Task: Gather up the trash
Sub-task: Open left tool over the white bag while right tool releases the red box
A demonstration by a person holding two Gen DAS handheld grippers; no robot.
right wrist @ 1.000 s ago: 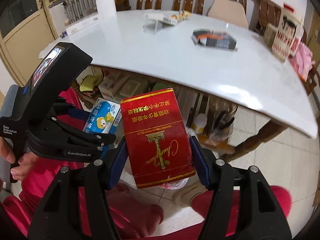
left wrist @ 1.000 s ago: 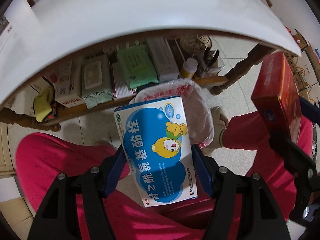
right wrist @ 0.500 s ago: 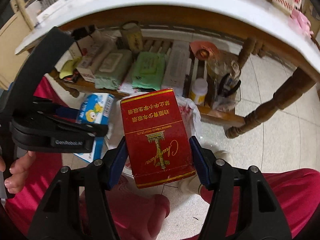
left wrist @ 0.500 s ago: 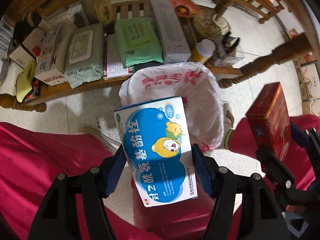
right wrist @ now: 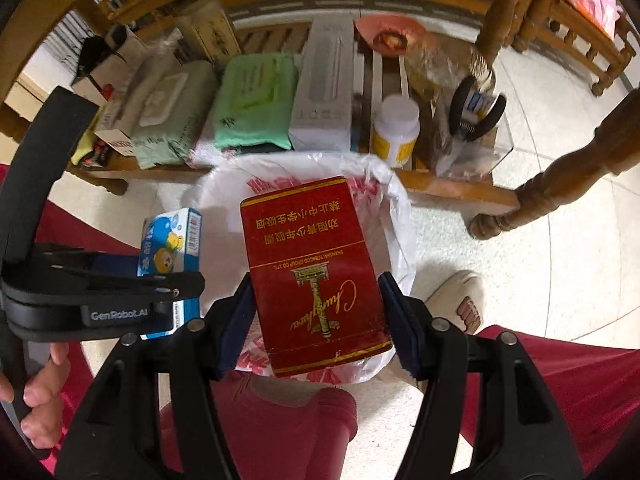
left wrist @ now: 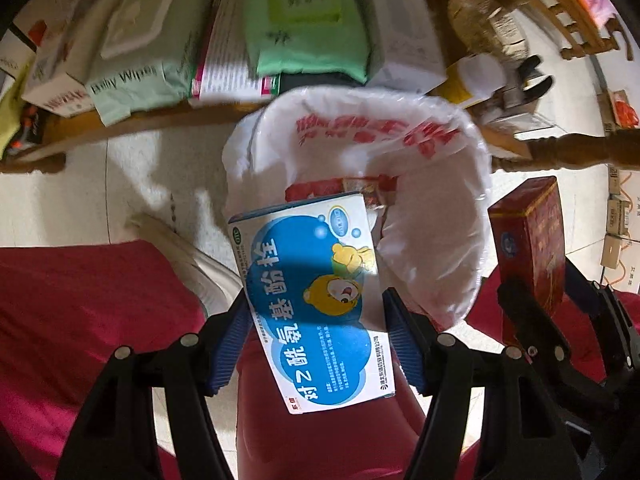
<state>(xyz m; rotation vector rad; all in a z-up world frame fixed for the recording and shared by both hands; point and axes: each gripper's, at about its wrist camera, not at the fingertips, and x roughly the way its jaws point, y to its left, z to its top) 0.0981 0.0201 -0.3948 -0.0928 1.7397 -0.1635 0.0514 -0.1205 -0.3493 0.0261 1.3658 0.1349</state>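
My left gripper (left wrist: 316, 320) is shut on a blue and white medicine box with a cartoon bear (left wrist: 316, 300), held over the near rim of a bin lined with a white plastic bag (left wrist: 440, 184). Some red packaging lies inside the bag. My right gripper (right wrist: 316, 312) is shut on a red cigarette carton (right wrist: 316, 272), held above the same bag (right wrist: 396, 216). The left gripper and its blue box (right wrist: 172, 248) show at the left in the right wrist view; the red carton (left wrist: 532, 240) shows at the right in the left wrist view.
A low wooden shelf (right wrist: 440, 190) behind the bin holds wipes packs (right wrist: 256, 100), a white box (right wrist: 324, 92), a white bottle (right wrist: 394, 128) and other items. A wooden table leg (right wrist: 560, 188) stands right. The person's red-clad legs and slippered foot (right wrist: 456, 300) flank the bin.
Both grippers have tipped down and moved forward from table height to just over the bag's opening, each still holding its box. The bag's inside now shows.
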